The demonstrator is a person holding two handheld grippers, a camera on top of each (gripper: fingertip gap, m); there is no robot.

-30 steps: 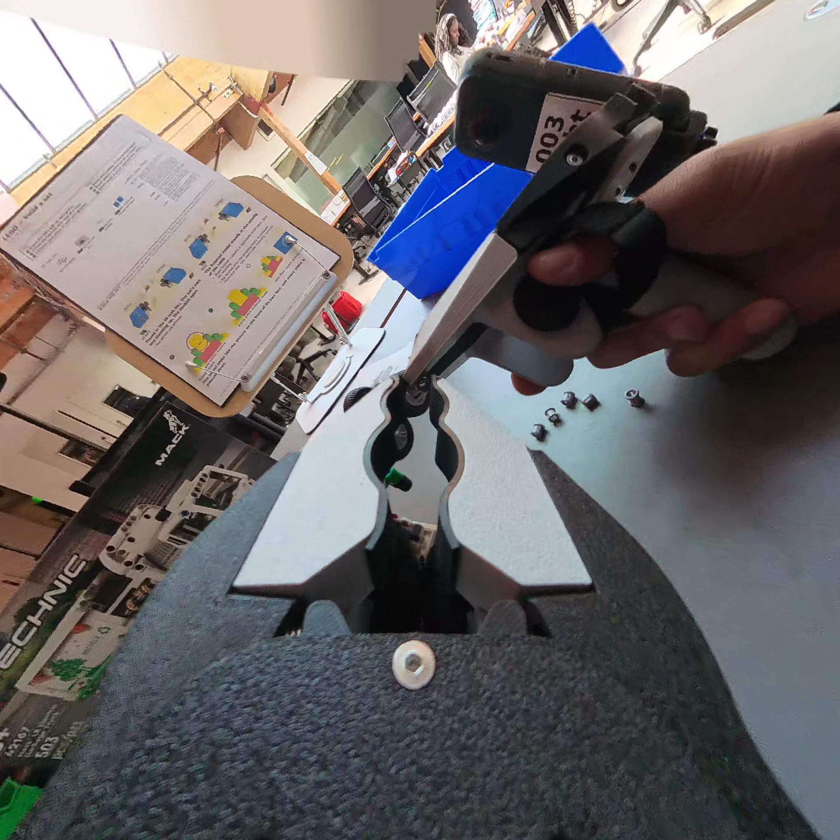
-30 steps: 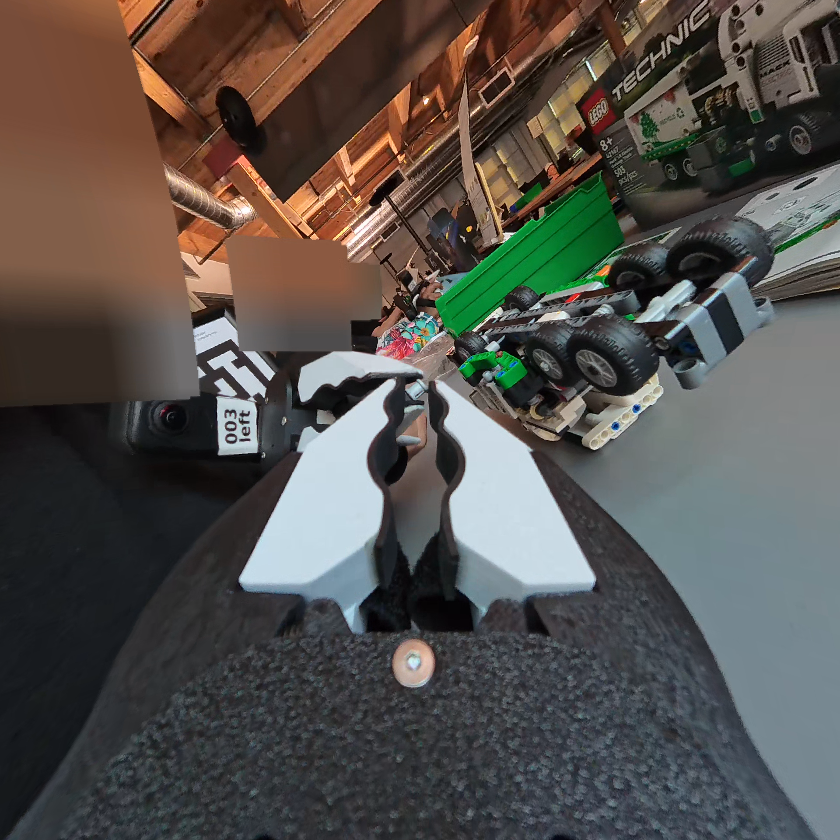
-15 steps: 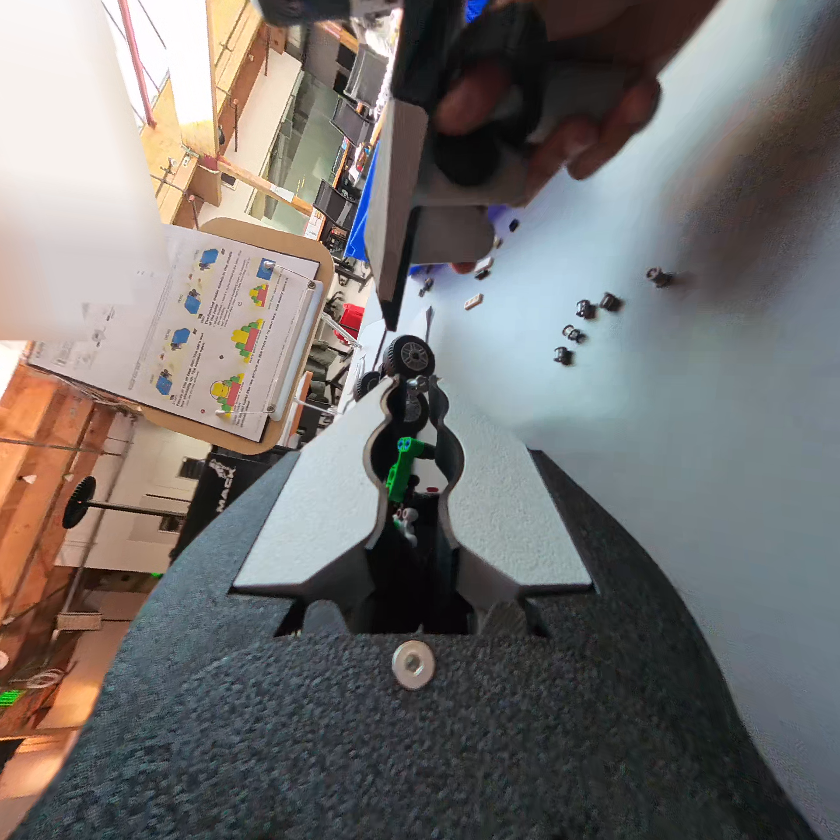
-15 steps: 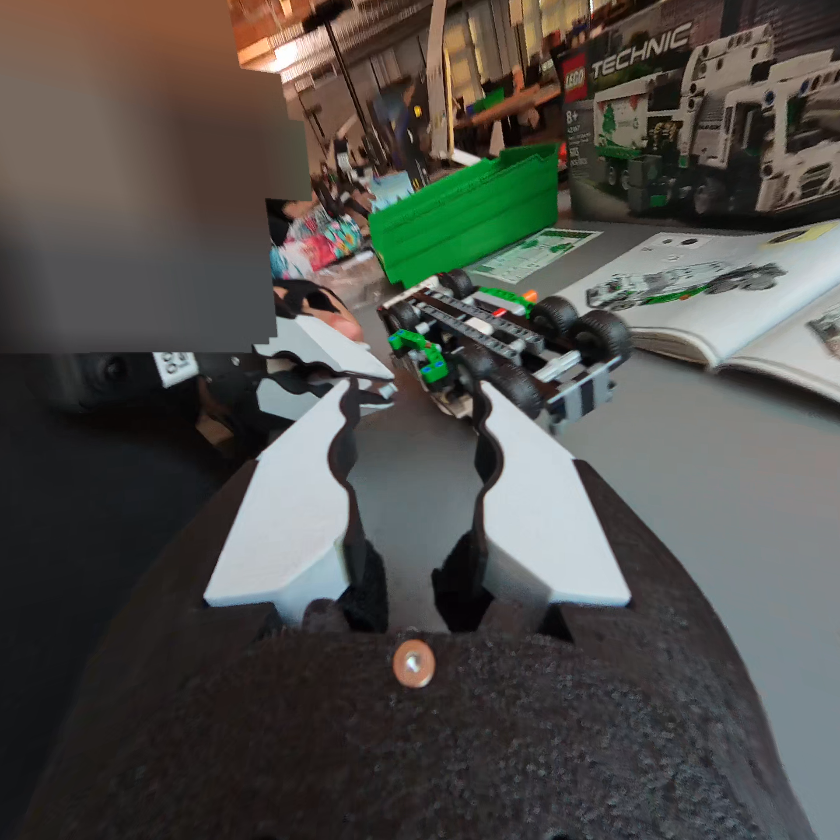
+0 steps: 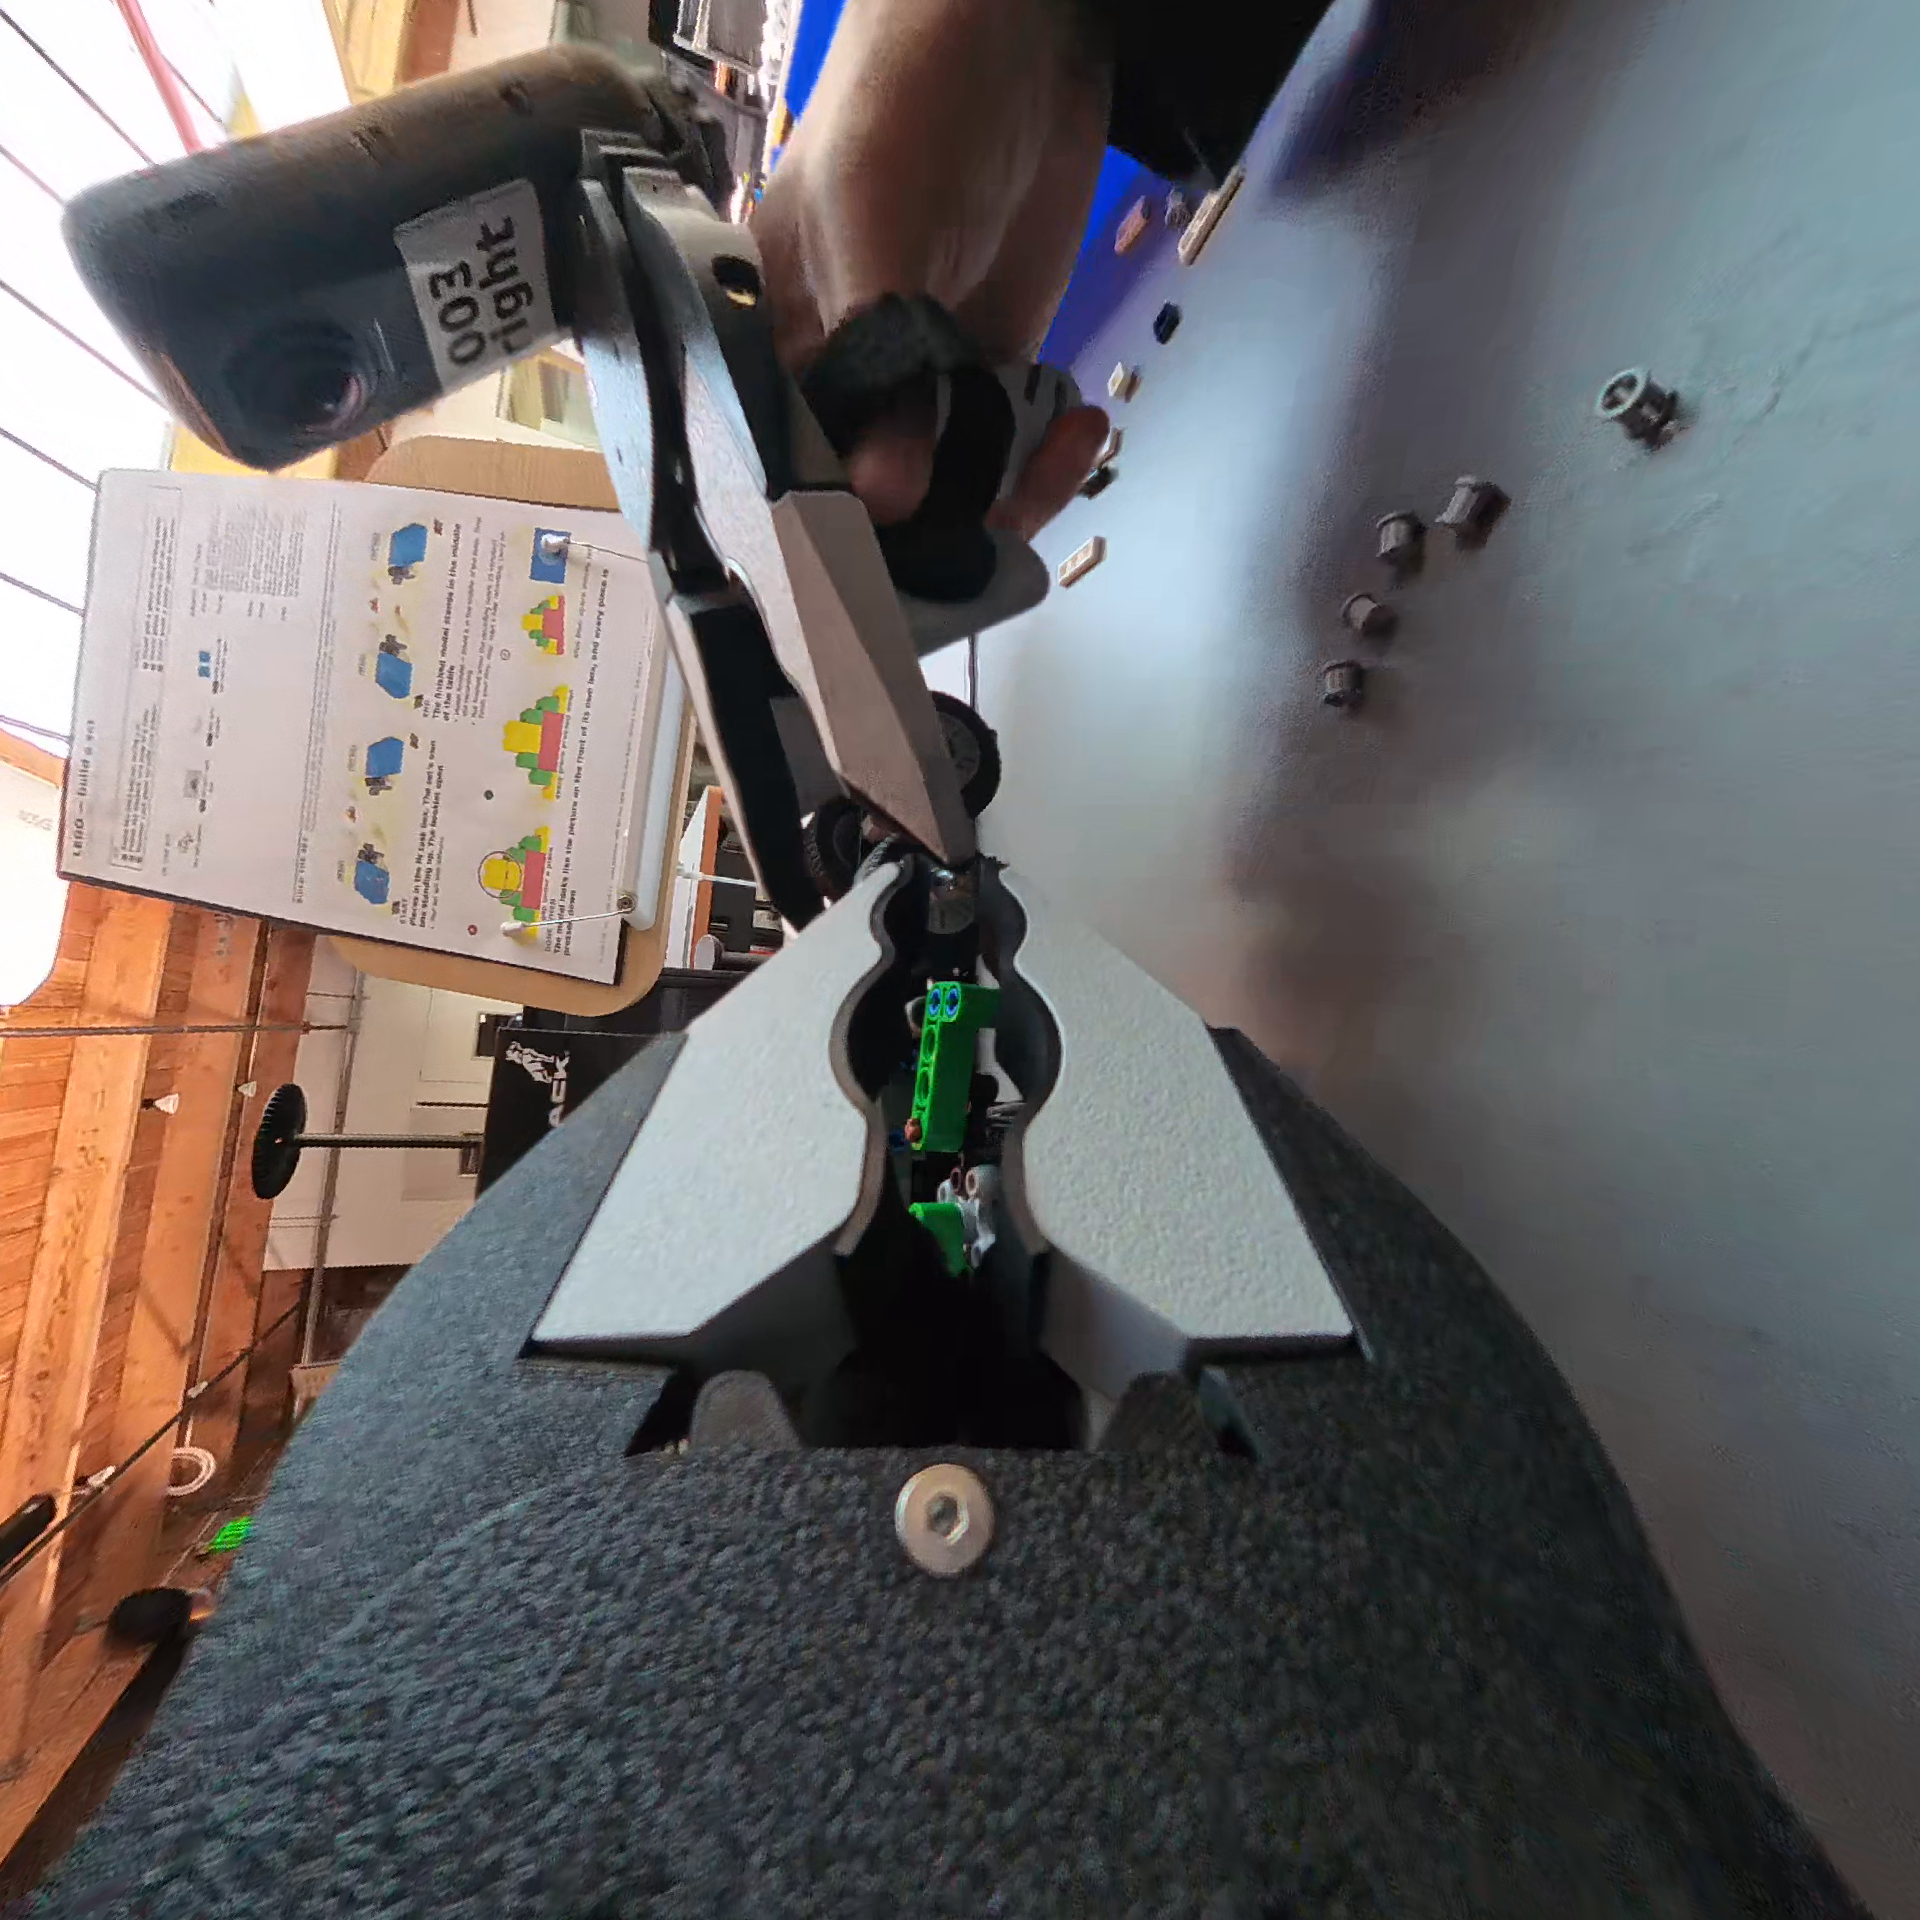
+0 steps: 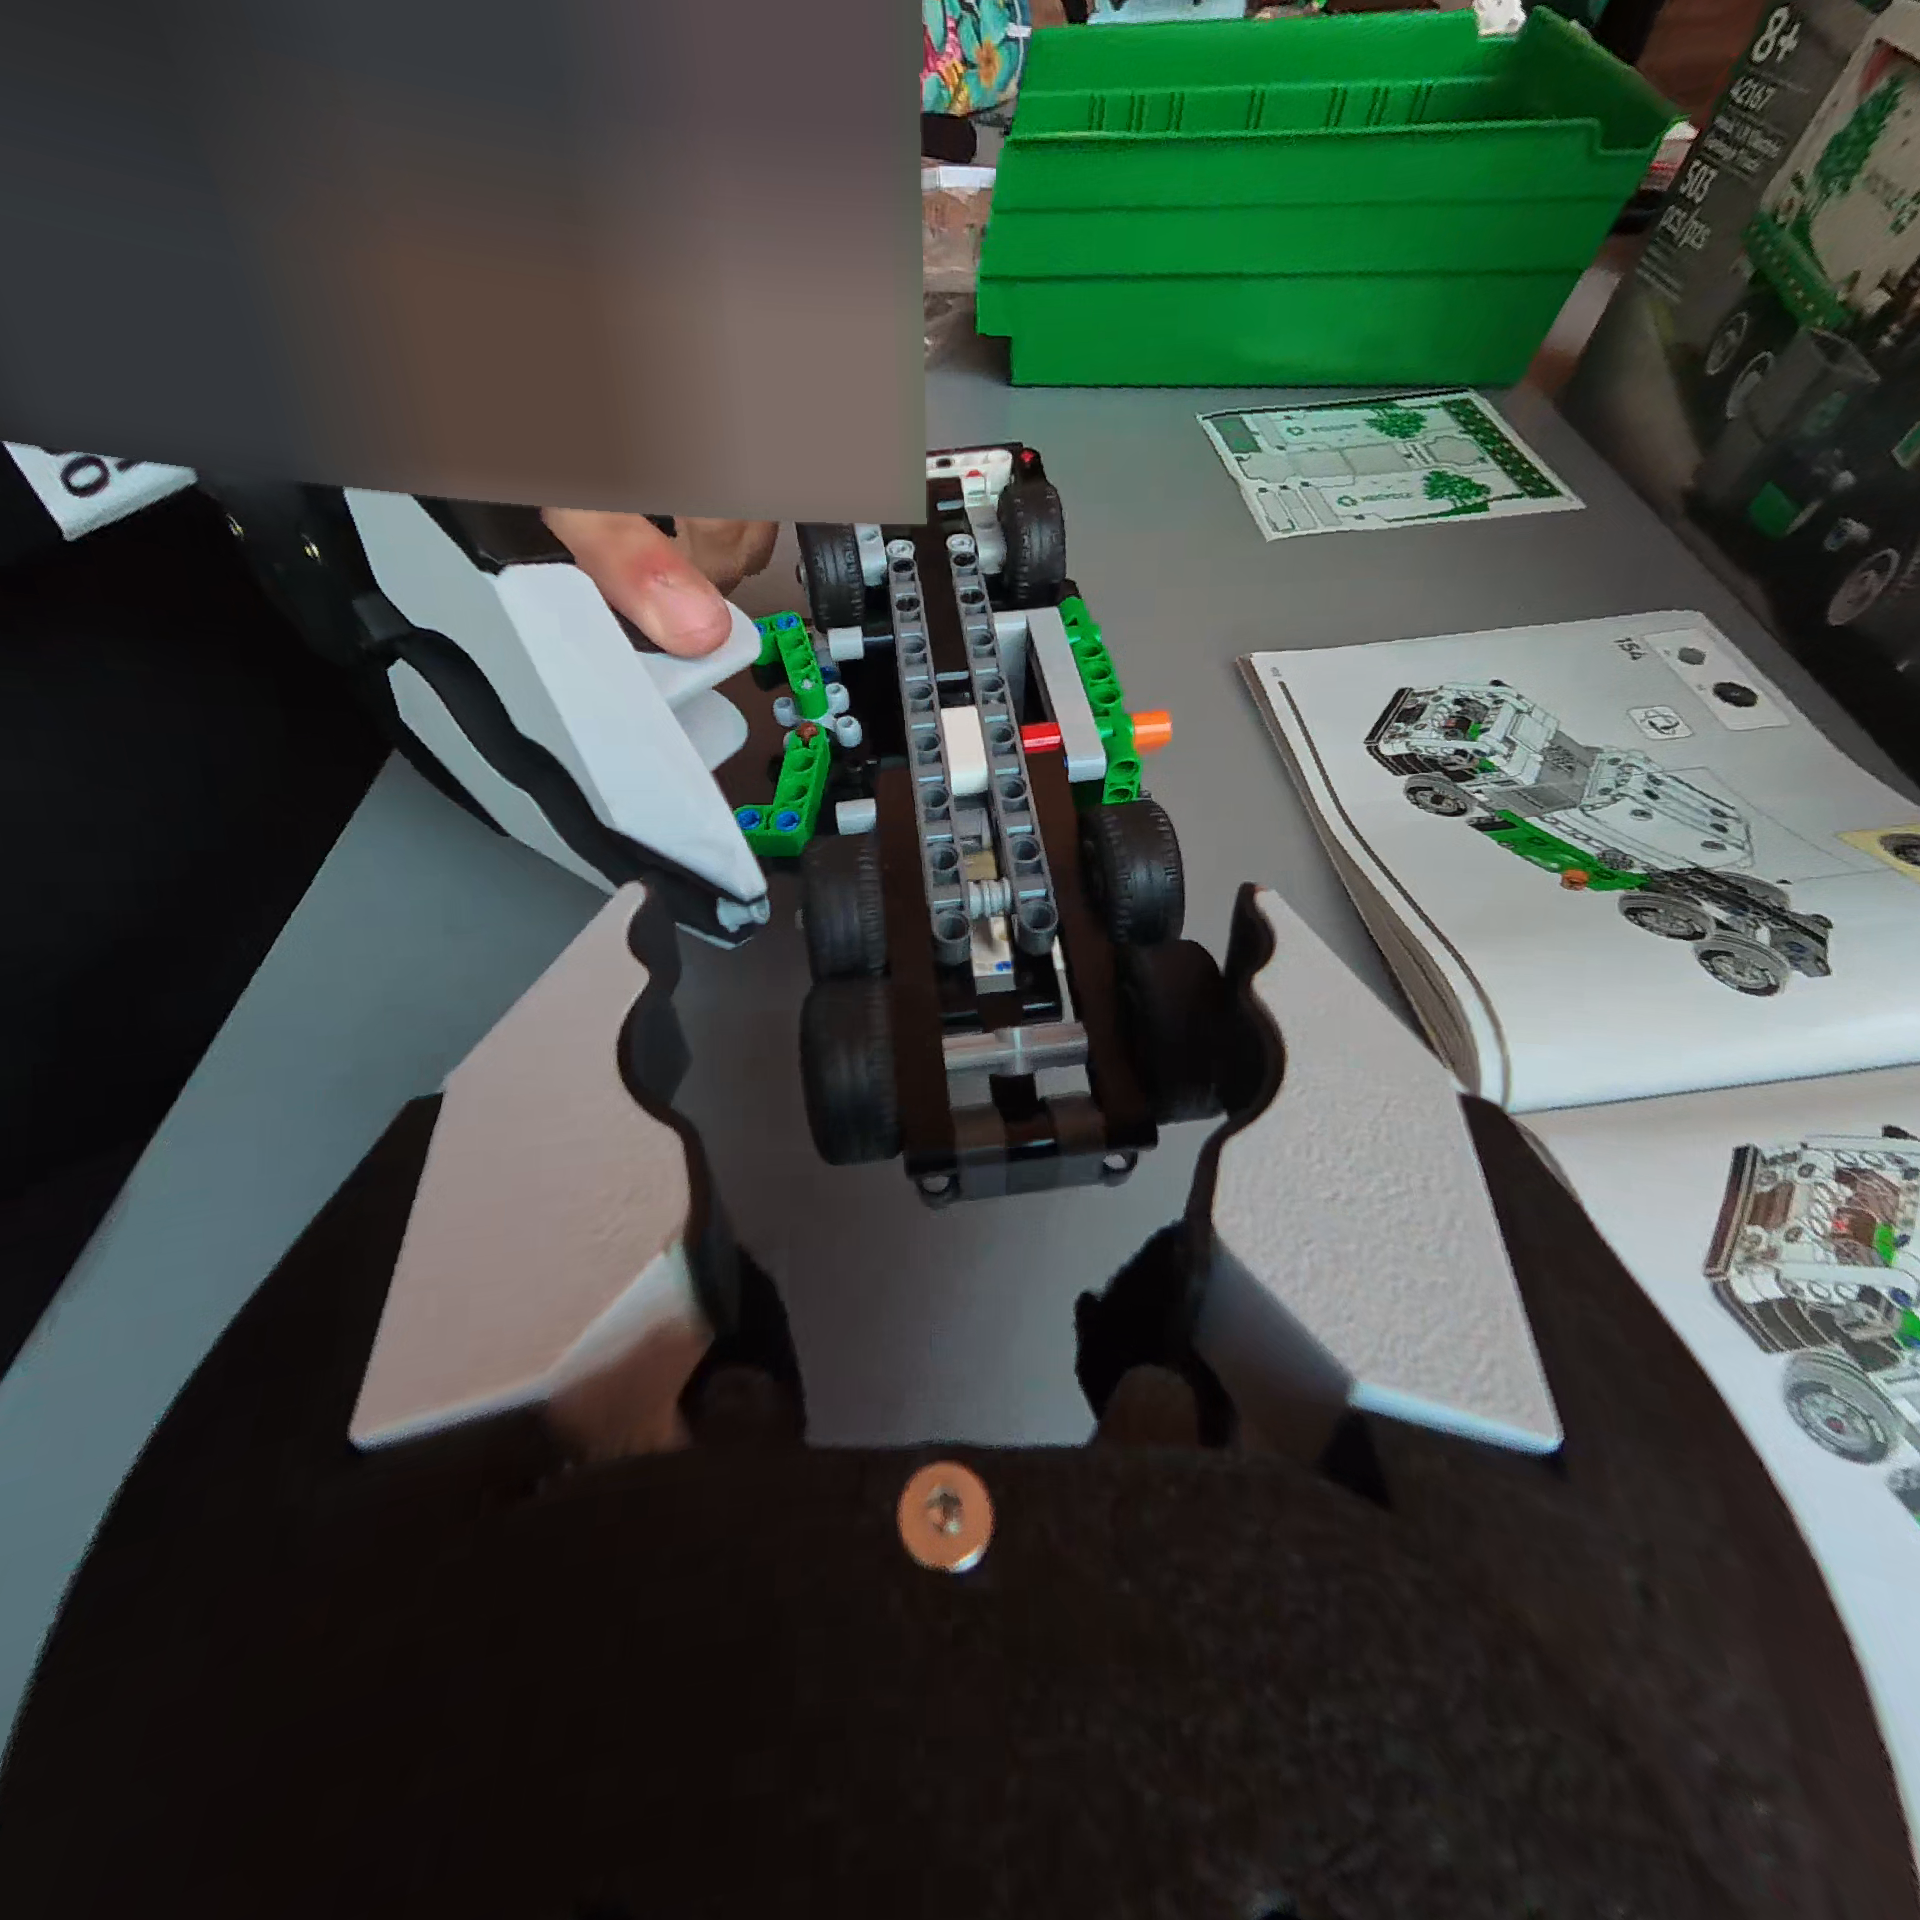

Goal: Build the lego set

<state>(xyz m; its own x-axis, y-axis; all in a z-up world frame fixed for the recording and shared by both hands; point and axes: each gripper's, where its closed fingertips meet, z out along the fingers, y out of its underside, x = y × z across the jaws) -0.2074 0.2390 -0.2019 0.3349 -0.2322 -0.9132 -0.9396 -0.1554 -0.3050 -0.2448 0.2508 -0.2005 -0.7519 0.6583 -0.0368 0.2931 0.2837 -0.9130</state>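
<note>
The lego truck chassis (image 6: pixel 966 831) lies upside down on the grey table (image 6: pixel 1299 582), with black wheels, grey beams and green side beams. My right gripper (image 6: pixel 943 904) is wide open, with the chassis's rear wheels between its fingers; no pad presses on them. My left gripper (image 5: pixel 948 883) is shut on a small light grey piece (image 6: pixel 743 912), held at its fingertips just left of the chassis. In the left wrist view the green beam (image 5: pixel 951 1060) and a wheel (image 5: pixel 966 753) show past the jaws, and a right-gripper finger (image 5: pixel 883 769) reaches down to my fingertips.
An open instruction booklet (image 6: pixel 1610 831) lies right of the chassis, with a sticker sheet (image 6: pixel 1382 462), a green bin (image 6: pixel 1299 229) and the set's box (image 6: pixel 1787 312) behind. Several small dark pieces (image 5: pixel 1403 540) lie on the table. A clipboard with a sheet (image 5: pixel 364 717) stands behind.
My right gripper went from nearly shut, tip to tip with the left gripper, to wide open and swung over the chassis's rear end. My left gripper stayed shut on the small grey piece.
</note>
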